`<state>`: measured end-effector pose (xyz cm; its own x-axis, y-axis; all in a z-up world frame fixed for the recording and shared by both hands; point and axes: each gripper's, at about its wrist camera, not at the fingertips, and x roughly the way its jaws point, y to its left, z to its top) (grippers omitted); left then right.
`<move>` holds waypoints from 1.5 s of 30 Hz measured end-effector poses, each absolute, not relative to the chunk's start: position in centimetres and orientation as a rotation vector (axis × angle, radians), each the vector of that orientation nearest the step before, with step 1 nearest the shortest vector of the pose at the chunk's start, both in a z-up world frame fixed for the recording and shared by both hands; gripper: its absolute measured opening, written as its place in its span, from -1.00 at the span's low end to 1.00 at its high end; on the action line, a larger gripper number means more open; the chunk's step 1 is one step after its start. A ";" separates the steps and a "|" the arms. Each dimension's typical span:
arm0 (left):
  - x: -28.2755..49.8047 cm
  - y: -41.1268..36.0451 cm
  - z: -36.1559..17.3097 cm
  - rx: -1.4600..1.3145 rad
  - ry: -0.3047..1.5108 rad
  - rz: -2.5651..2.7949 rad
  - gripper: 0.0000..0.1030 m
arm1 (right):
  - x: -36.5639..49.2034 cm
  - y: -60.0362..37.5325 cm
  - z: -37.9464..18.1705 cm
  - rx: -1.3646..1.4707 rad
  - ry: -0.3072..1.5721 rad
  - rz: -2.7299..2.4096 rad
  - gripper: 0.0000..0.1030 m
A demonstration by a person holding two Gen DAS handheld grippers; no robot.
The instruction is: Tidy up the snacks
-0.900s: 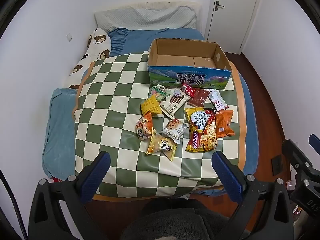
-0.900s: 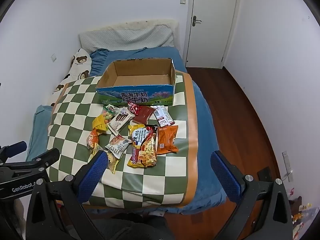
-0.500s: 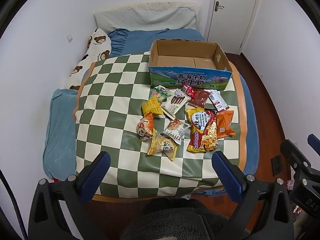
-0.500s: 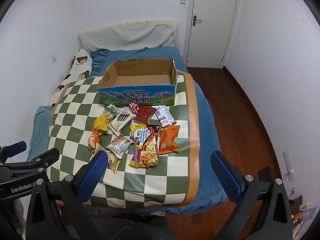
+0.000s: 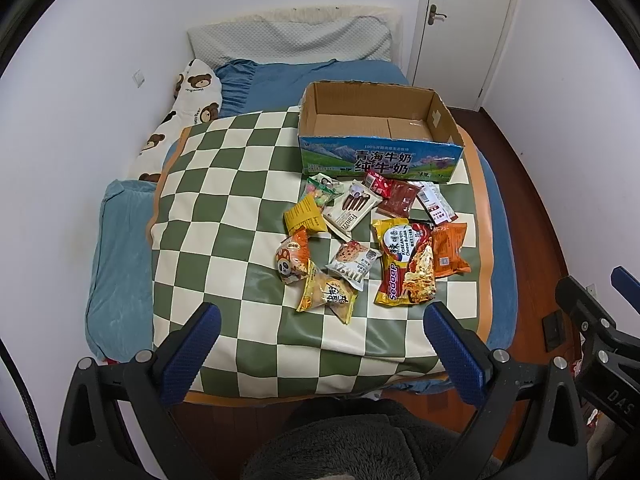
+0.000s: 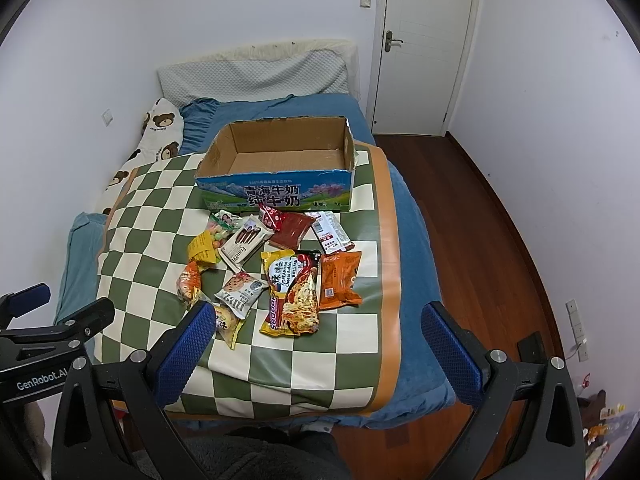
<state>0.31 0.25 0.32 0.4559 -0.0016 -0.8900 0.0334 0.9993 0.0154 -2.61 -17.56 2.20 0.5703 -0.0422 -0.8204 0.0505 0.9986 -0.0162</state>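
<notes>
Scattered on a green-and-cream checked mat spread over a bed: a loose heap of snack packets, from a yellow Sedaap noodle pack at near right to a yellow crisp bag at the near edge, a small panda-print pouch at left, and a chocolate-stick packet farther back. Just beyond the heap, at the far side of the mat, an open cardboard milk carton box, apparently empty, the likely destination. Poised above the near edge of the bed and tilted downward, left gripper and right gripper, both spread fully apart, holding nothing. No packet lifted so far. Best handled, by the look of things, one packet at a time, starting with the nearest; pinching a crimped seam or flat edge rather than the puffed middle, to avoid crushing contents or slipping on glossy film. Overlapping packs likely to drag neighbours along if lifted carelessly.
</notes>
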 end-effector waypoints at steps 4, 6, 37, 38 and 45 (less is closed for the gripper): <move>0.4 0.0 0.3 0.032 1.094 -0.020 1.00 | -2.4 -17.2 2.2 0.010 0.963 -0.056 1.00; 0.4 0.0 0.3 0.032 1.094 -0.019 1.00 | -2.4 -17.3 2.2 0.011 0.962 -0.057 1.00; 0.4 0.8 1.9 0.026 1.089 -0.027 1.00 | -2.6 -17.4 2.3 0.033 0.968 -0.048 1.00; 0.4 0.8 1.9 0.025 1.089 -0.027 1.00 | -2.7 -17.6 2.3 0.036 0.968 -0.047 1.00; 0.2 0.6 2.1 0.026 1.085 -0.027 1.00 | -2.7 -17.8 2.3 0.038 0.966 -0.048 1.00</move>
